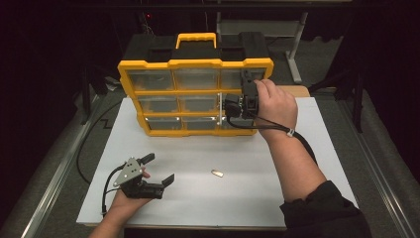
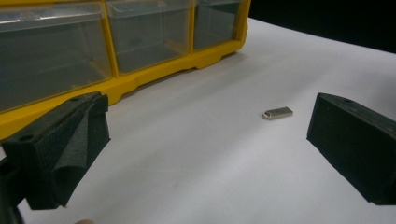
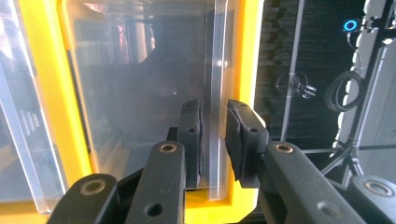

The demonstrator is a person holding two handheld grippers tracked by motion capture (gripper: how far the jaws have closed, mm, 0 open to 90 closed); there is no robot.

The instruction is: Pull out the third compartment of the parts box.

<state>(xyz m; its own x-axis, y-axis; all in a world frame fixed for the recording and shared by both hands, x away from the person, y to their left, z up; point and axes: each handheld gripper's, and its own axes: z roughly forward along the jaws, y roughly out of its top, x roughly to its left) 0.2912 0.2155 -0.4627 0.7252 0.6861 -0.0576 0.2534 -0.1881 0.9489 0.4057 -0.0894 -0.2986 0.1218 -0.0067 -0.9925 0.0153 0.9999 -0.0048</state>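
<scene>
At the right end of the yellow parts organizer point(image 1: 195, 94), standing upright on the white sheet point(image 1: 297, 163), the clear bin wall point(image 3: 215, 140) is being pinched by the right gripper point(image 3: 213, 140) — jaws nearly together. The drawer pull seems in hand; a straight outward draw is called for next. The left gripper point(image 1: 158, 168) is held spread — the small metal piece point(image 2: 277, 113) lies between its jaws, untouched.
</scene>
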